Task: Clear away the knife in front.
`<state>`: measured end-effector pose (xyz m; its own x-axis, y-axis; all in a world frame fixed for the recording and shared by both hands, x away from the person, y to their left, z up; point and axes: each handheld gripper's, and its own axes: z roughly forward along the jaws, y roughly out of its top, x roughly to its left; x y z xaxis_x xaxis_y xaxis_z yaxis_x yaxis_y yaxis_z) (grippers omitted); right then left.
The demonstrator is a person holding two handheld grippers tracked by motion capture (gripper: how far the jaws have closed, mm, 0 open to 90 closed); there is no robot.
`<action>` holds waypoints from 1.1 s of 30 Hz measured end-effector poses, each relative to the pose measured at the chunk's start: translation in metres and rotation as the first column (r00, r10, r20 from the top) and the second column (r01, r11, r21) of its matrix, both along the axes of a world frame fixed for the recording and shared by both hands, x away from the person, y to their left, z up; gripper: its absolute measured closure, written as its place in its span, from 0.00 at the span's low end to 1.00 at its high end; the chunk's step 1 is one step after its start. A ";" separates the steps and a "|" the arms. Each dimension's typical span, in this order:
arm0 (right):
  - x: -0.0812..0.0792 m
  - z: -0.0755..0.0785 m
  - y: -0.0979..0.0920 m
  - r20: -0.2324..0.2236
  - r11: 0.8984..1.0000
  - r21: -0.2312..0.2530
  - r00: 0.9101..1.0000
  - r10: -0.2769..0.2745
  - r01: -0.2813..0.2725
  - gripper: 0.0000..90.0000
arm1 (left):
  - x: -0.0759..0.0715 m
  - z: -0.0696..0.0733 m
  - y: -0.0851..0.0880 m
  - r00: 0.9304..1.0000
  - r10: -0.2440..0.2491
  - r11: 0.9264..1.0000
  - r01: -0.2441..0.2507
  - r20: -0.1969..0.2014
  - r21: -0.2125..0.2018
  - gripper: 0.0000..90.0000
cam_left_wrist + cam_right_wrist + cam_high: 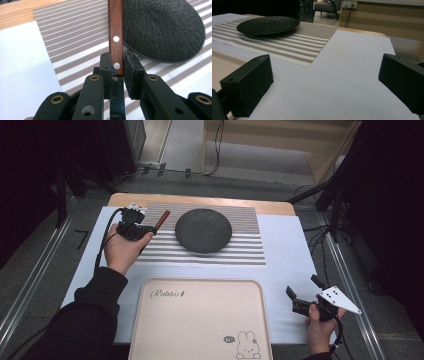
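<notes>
My left gripper (151, 228) is at the back left of the table, shut on the near end of a brown wooden handle (162, 218) with two silver rivets. In the left gripper view the handle (115, 32) runs straight away from the jaws (117, 67) over the striped placemat (75, 37), just left of the black textured plate (162, 30). What the handle belongs to is hidden. My right gripper (301, 290) is held open at the front right above the white table cover (352, 75), with nothing between its pads (249, 82).
The round black plate (203, 230) sits in the middle of the striped placemat (240, 251). A beige tray (200, 320) with a rabbit print lies at the front centre. Bare wood (200, 200) shows at the table's far edge.
</notes>
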<state>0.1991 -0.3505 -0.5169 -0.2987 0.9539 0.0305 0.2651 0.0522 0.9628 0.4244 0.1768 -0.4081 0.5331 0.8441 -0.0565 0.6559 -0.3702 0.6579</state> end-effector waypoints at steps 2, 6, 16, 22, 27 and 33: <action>0.000 0.000 0.000 0.000 1.000 0.000 1.000 0.001 -0.001 0.00 | -0.005 0.000 0.000 1.000 -0.006 1.000 0.006 0.009 0.015 0.86; 0.000 0.000 0.000 0.002 1.000 -0.001 1.000 0.001 -0.001 0.00 | -0.014 -0.002 0.002 1.000 -0.017 1.000 0.017 0.011 0.024 0.86; 0.000 0.000 0.000 0.000 1.000 -0.002 1.000 0.000 0.000 0.00 | -0.040 -0.004 0.006 0.998 -0.059 0.998 0.059 -0.004 -0.028 0.86; 0.000 0.000 0.000 0.003 1.000 0.000 1.000 0.007 -0.007 0.00 | -0.058 -0.006 0.006 0.996 -0.084 0.995 0.083 -0.006 -0.061 0.86; 0.000 0.000 0.000 0.004 1.000 0.001 1.000 0.009 -0.009 0.00 | -0.076 -0.008 0.004 0.995 -0.104 0.993 0.105 0.011 -0.054 0.86; 0.000 0.000 0.000 0.003 1.000 0.000 1.000 0.008 -0.008 0.00 | -0.095 -0.011 0.003 0.993 -0.119 0.992 0.120 0.018 -0.037 0.86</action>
